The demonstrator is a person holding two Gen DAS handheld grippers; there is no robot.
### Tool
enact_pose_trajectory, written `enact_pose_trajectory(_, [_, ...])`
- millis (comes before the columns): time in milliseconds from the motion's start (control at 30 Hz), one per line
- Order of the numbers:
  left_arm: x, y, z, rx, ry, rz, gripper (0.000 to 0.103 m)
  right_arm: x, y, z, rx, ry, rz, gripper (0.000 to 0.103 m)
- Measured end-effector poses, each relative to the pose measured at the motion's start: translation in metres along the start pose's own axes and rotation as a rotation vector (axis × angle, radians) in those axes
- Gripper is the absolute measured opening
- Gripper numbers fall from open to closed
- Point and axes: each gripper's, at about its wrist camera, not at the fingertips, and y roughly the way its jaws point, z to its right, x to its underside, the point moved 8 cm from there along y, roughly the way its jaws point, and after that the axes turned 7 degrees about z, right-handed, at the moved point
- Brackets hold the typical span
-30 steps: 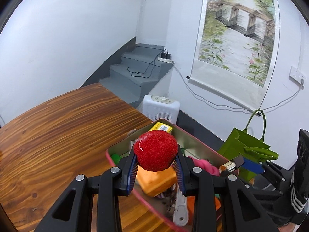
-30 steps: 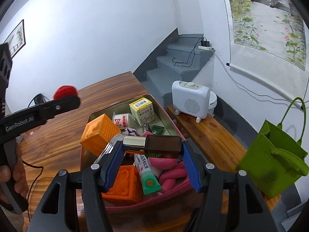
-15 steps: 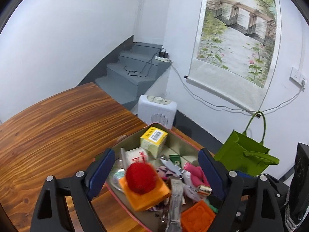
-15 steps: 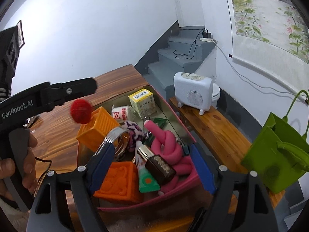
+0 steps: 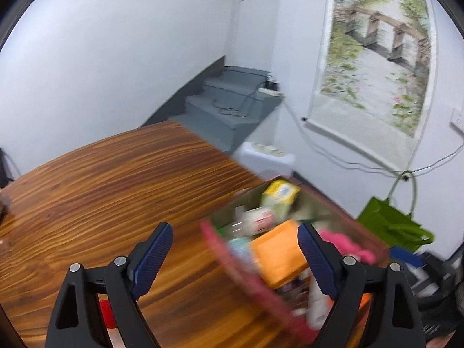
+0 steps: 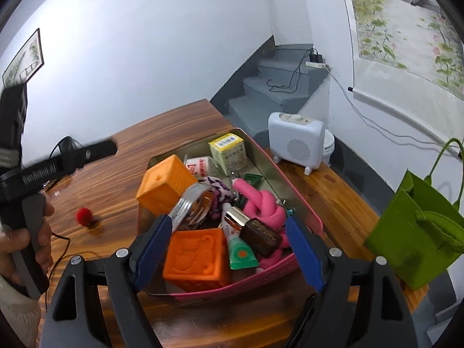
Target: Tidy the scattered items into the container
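The pink tin container [image 6: 291, 175] stands on the wooden table, filled with two orange cubes, a yellow box, a pink knotted toy and a brown bottle [image 6: 260, 236]. My right gripper [image 6: 227, 220] is open just above its near end, with nothing between the pads. A red pompom [image 6: 84, 217] lies on the table left of the container, outside it. My left gripper [image 5: 234, 229] is open and empty over the table beside the container [image 5: 232, 258], which is blurred. In the right wrist view a hand [image 6: 17, 240] holds the left gripper [image 6: 110, 148] above the pompom.
A white heater [image 6: 295, 140] stands on a wooden bench behind the container, and a green bag [image 6: 417, 232] sits at the right. Grey stairs [image 6: 278, 87] rise at the back. A thin black cable runs over the table near the hand.
The left gripper opened and let go of the red pompom, which now lies on the table beside the container; that gripper swung left. The right gripper opened and the brown bottle dropped into the container.
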Motion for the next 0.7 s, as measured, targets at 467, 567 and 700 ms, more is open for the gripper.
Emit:
enact_pose_trajectory(467, [0.088,-0.075,-0.241,-0.499,-0.142,-0.044,0.09,0.004,0.002,-0.021,-0.023,0.018,-0.011,0.083])
enact_pose_trajectory(567, [0.107,-0.093,-0.304,-0.586,-0.267,-0.04,0.09,0.002,0.002,-0.031,-0.027,0.008,-0.009,0.083])
enact_pose_trajectory(700, [0.134,-0.097,-0.361,-0.603,-0.4,-0.082,0.089,0.001,0.0,-0.053,-0.034,-0.025,-0.002,0.083])
